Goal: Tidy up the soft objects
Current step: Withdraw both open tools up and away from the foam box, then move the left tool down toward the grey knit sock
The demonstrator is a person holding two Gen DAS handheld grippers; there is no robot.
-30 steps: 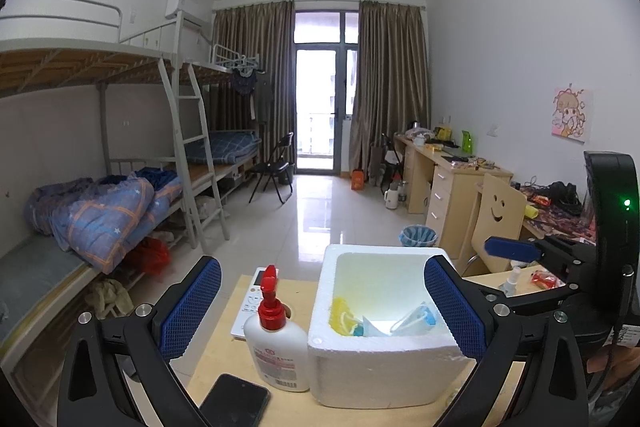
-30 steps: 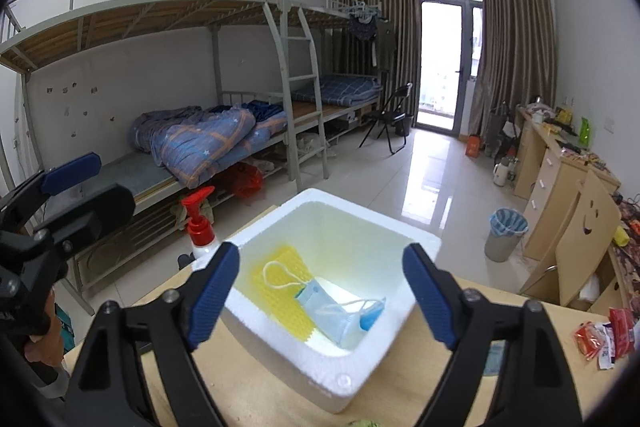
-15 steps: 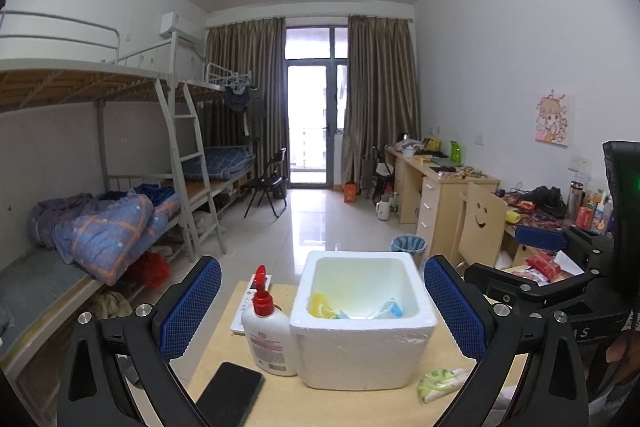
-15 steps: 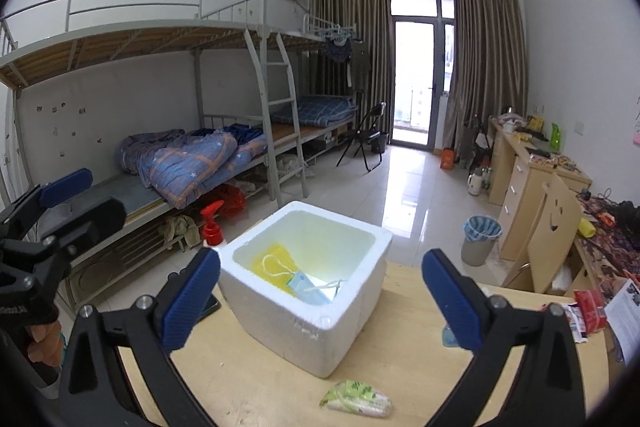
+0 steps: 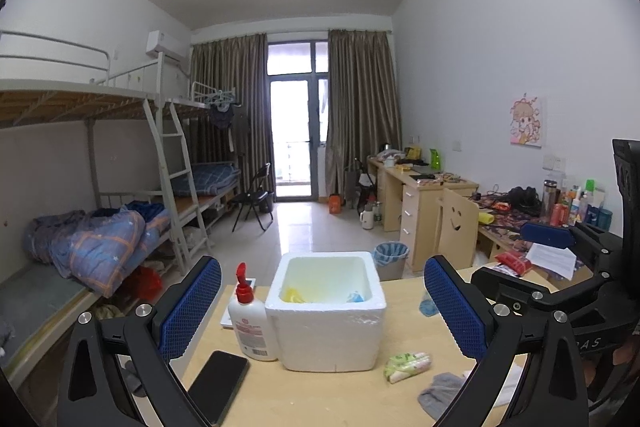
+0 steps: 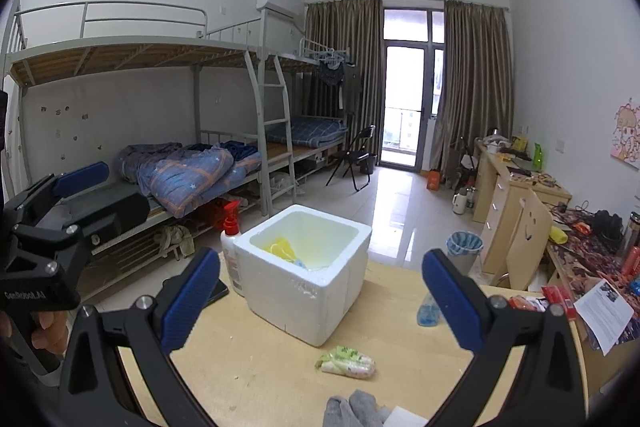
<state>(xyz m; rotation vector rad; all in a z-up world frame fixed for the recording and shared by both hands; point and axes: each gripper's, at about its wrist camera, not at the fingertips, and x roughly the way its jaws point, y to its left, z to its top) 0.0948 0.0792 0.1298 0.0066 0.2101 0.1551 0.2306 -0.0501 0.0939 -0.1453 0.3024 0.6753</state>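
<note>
Both hand-held tools have drawn back from the square white foam box over the last second, so more of the pale wooden table shows. The right gripper and left gripper both gape wide and empty, suggesting a drop is done. Inside lie a yellow cloth and a blue face mask; a green-patterned tissue pack and grey sock wait outside.

Black claw arms; blue textured pads; silver screws
</note>
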